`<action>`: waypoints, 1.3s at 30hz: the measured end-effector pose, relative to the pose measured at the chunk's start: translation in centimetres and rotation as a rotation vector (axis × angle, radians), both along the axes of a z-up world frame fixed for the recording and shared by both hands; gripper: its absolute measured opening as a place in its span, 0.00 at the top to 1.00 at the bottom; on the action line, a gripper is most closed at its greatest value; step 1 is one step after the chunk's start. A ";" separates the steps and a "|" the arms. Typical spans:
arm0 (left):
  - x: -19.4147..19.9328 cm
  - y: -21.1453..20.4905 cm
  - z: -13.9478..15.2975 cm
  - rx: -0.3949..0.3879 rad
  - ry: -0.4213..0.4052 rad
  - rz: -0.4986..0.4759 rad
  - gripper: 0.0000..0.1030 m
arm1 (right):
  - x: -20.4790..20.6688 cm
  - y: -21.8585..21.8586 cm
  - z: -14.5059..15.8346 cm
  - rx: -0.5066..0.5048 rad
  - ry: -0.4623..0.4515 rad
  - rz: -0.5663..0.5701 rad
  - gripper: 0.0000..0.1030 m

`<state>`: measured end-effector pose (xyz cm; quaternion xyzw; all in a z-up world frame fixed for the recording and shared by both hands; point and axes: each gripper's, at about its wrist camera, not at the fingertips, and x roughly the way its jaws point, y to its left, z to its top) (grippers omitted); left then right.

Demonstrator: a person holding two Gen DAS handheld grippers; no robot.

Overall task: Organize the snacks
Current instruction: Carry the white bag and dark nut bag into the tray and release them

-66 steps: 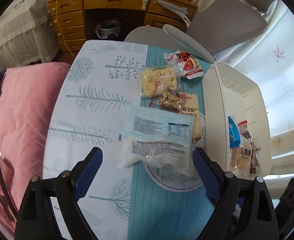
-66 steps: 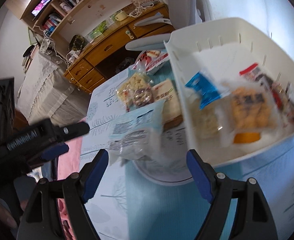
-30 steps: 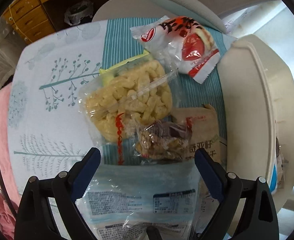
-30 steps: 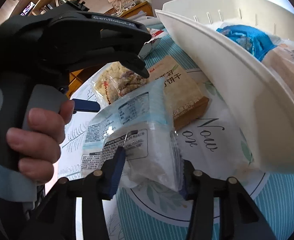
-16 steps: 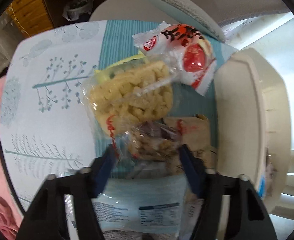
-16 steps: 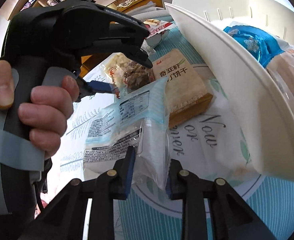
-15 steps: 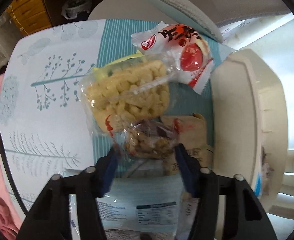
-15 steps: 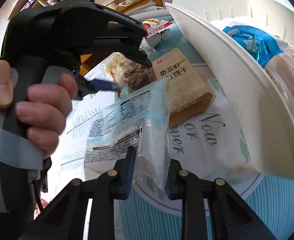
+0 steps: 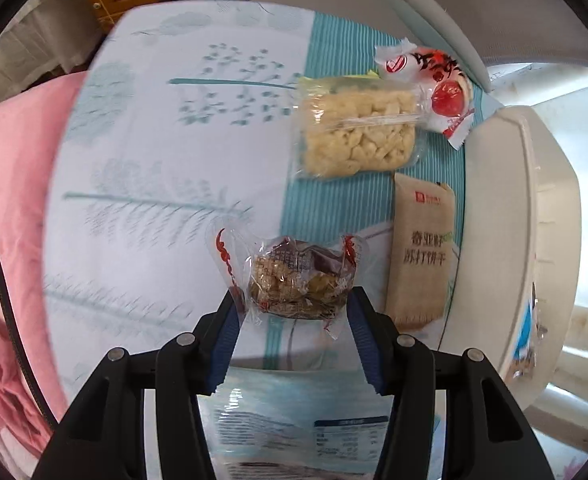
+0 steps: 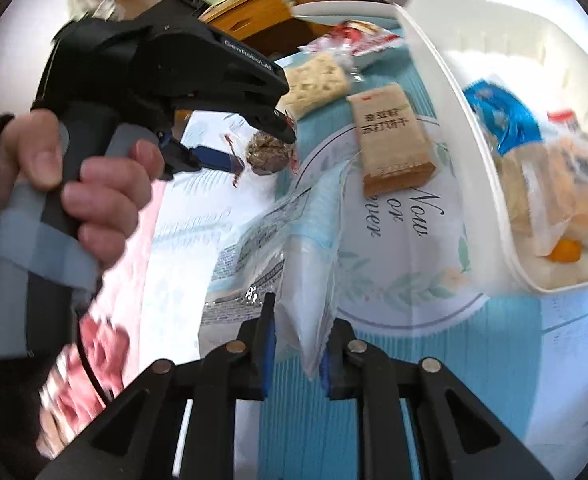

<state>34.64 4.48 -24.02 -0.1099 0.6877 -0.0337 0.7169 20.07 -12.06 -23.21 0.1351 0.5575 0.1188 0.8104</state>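
left claw (image 9: 294,320) clamps crinkly clear nut-snack packet (image 9: 294,284) | right claw (image 10: 298,344), jaws just closing, pinches soft white-blue plastic bag (image 10: 294,248) | leaf-print tabletop (image 9: 153,160) | smooth white plastic basket (image 10: 474,128) alongside

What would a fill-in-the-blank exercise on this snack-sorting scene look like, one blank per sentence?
1. The left hand-held gripper is shut on a clear packet of ____ bits.
2. The right hand-held gripper pinches a pale ____ bag.
3. The tan cracker pack lies beside the white ____.
4. The red-and-white wrapper lies ____ the table.

Missing words: brown; blue; basket; on
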 end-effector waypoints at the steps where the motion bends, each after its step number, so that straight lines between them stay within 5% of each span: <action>1: -0.5 0.3 0.6 0.008 -0.007 0.004 0.50 | -0.3 0.0 0.7 -0.011 -0.003 0.030 0.84; 11: -9.9 0.7 11.1 0.053 -0.114 0.054 0.50 | -2.0 -2.7 6.6 -0.011 -0.135 0.164 0.84; 19: -15.0 -2.4 15.6 0.022 -0.172 0.054 0.50 | -3.3 -7.7 11.7 -0.014 -0.252 0.151 0.85; 28: -15.4 -9.4 19.5 -0.043 -0.278 -0.025 0.50 | -3.8 -14.1 16.4 -0.150 -0.362 0.133 0.84; 39: -12.1 -17.4 20.2 -0.083 -0.329 -0.096 0.49 | -2.6 -19.5 19.4 -0.270 -0.510 0.093 0.84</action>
